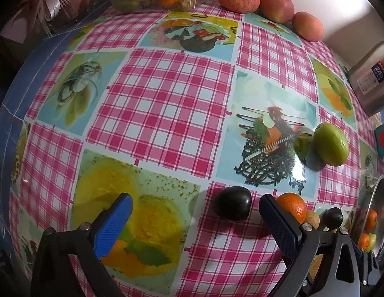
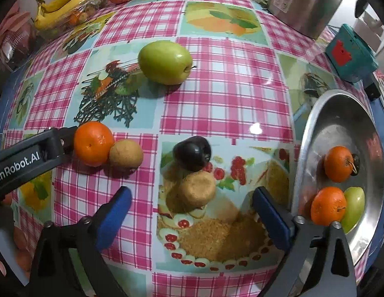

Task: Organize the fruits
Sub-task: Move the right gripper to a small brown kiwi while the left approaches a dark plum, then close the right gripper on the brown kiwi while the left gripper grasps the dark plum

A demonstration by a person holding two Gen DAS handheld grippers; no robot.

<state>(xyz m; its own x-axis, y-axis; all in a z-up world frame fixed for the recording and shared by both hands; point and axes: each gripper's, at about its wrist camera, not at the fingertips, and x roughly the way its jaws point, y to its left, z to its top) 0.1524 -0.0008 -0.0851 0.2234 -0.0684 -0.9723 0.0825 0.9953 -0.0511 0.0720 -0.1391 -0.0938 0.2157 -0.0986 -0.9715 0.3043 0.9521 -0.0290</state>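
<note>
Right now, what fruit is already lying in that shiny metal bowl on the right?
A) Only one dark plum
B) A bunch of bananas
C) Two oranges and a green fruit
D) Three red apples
C: the right wrist view shows the metal bowl holding one orange, a second orange and a green fruit beside it.

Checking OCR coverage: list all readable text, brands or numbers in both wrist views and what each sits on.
"enRobot.AI", first letters cut off: left gripper's arm, seen in the right wrist view.
"24", large digits: label on the steel pot; the smaller print below is unreadable.
Teal box: red shape, no legible words.
</note>
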